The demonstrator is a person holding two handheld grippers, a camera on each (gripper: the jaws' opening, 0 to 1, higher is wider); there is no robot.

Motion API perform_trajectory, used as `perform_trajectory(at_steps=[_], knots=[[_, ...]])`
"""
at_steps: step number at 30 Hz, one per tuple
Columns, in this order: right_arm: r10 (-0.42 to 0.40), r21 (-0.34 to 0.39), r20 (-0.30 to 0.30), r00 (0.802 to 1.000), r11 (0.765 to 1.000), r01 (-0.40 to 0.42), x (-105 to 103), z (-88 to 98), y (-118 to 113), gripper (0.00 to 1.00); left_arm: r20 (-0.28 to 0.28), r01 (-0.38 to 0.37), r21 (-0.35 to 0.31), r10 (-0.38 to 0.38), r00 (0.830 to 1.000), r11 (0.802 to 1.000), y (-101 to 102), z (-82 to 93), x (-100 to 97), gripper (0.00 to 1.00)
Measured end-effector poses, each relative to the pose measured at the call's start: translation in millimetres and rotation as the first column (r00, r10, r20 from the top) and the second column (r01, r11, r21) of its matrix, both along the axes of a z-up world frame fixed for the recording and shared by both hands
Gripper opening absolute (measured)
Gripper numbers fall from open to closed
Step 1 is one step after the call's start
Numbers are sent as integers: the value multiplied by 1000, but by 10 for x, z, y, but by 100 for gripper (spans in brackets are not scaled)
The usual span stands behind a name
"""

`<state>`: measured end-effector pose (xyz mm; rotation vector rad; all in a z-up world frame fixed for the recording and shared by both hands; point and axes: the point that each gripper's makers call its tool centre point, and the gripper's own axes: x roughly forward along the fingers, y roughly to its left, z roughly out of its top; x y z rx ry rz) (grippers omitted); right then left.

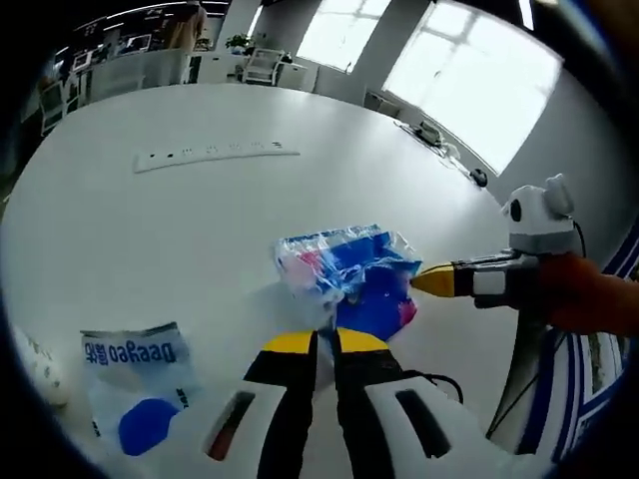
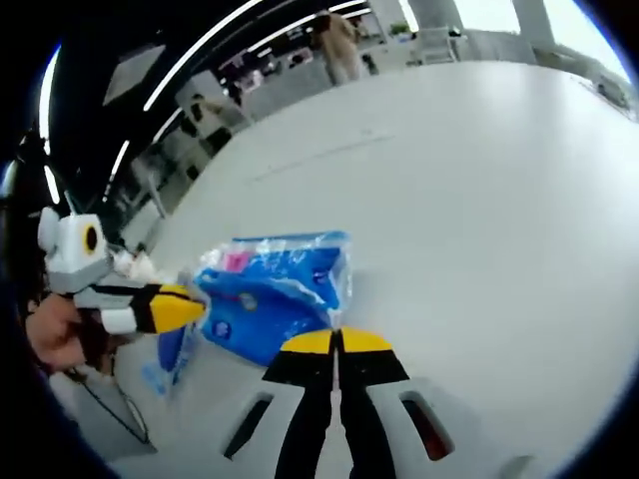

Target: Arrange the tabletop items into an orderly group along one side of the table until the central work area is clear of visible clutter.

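On white table, blue plastic pack lying mid-surface; left gripper pressing at its 6 o'clock edge, jaws closed together, seeming to grasp nothing. Right gripper nudging pack, jaws likewise closed, empty. Second packet sitting at 8 o'clock. Pushing step likely underway; next: slide pack toward packet.

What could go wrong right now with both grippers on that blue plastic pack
1. Both the left gripper and the right gripper look shut at the edge of the blue plastic pack; the thin crinkly film could tear or slip if they pull apart.
2. Dragging the pack sideways might knock the white-and-blue packet lying close by.
3. The grip seems to catch film only, so the contents could sag when lifted.
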<state>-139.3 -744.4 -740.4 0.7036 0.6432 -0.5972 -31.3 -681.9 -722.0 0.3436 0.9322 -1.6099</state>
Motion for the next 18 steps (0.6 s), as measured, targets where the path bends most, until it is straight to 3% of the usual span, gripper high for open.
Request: perform_trajectory(at_steps=[6,18], knots=[[-26,10,-6,1000,1000,26,12,-45,-113,0,-22,-35,18,35,999,999,-110,-74,32,3],[-45,8,-20,999,999,45,112,-97,-288,0,5,-39,74,39,999,997,-176,-201,107,5]])
